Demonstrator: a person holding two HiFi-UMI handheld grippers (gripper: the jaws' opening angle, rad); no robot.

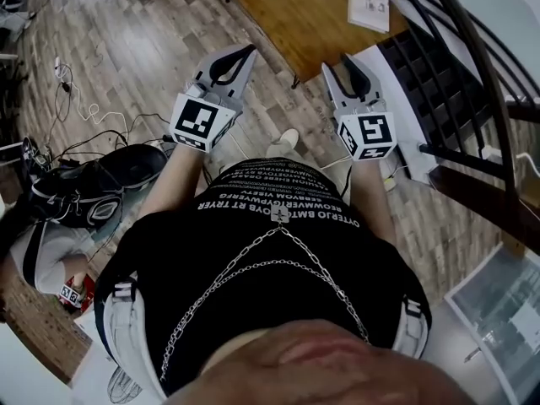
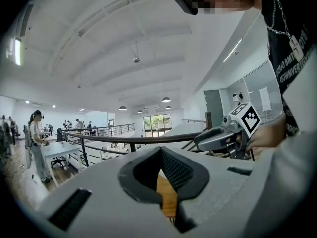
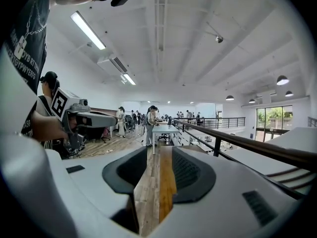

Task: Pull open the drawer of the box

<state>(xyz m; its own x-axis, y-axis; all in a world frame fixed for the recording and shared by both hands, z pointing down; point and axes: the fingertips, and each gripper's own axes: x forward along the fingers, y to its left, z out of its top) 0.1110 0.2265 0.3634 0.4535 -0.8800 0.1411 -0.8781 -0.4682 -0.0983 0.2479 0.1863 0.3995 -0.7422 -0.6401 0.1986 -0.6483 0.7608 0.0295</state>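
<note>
No box or drawer shows in any view. In the head view I hold both grippers out in front of my body, above a wooden floor [image 1: 126, 49]. My left gripper [image 1: 247, 51] has its fingertips together with nothing between them; in its own view the jaws [image 2: 161, 150] meet at the far end. In its own view my right gripper [image 1: 346, 59] stands open, a strip of floor showing between its pads [image 3: 159, 150]. Each gripper sees the other: the right gripper [image 2: 198, 142] and the left gripper [image 3: 124, 119], both held level in the air.
A brown table [image 1: 312, 15] with a white sheet [image 1: 369, 2] lies ahead. A black railing [image 1: 472, 49] and a white ledge [image 1: 405, 99] run along the right. A dark bag [image 1: 93, 184] and cables [image 1: 76, 99] lie on the floor at left. People stand at desks [image 3: 161, 129] farther off.
</note>
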